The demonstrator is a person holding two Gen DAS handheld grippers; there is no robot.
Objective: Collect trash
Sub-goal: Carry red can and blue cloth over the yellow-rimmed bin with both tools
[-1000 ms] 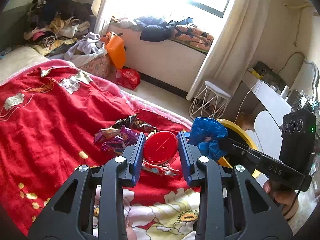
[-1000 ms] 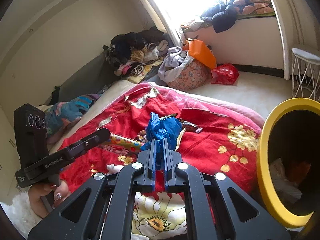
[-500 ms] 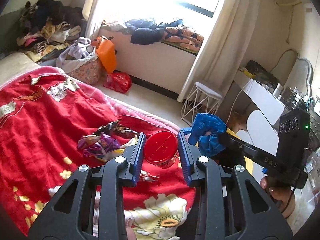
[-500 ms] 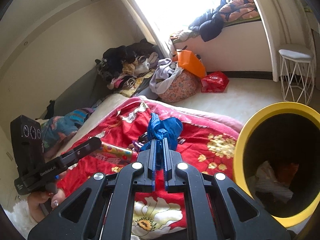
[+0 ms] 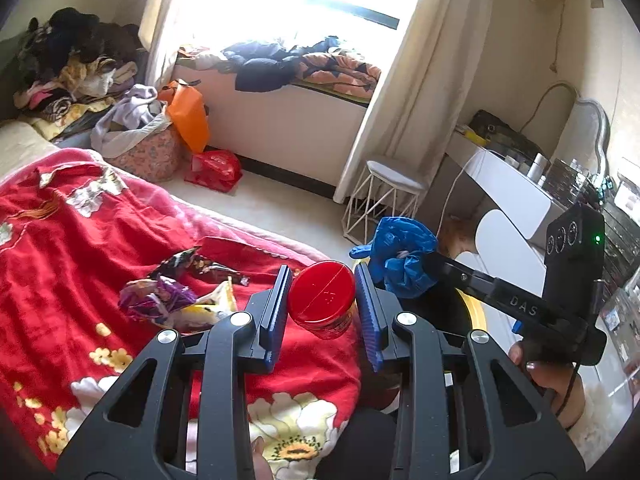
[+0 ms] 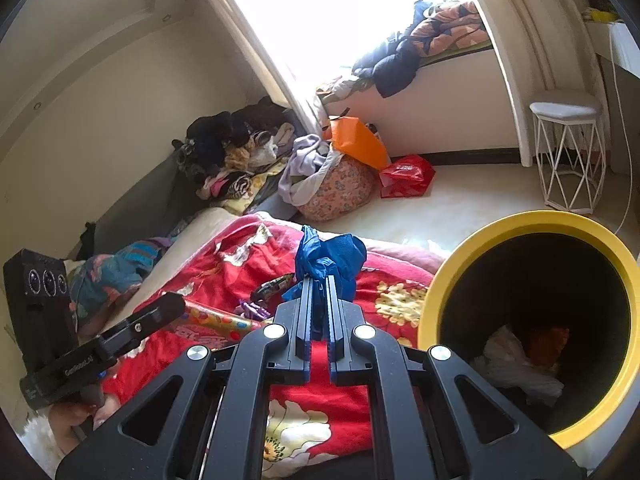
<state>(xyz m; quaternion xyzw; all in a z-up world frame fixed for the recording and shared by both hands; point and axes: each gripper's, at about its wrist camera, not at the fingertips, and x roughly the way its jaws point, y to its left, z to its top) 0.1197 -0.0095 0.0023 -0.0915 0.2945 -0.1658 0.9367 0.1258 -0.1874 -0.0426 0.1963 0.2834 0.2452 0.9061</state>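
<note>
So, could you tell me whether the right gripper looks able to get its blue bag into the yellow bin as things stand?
Probably yes. The right gripper is shut on the blue bag, and the yellow bin gapes just beside it with nothing between them. Only a few scraps lie at its bottom.
</note>
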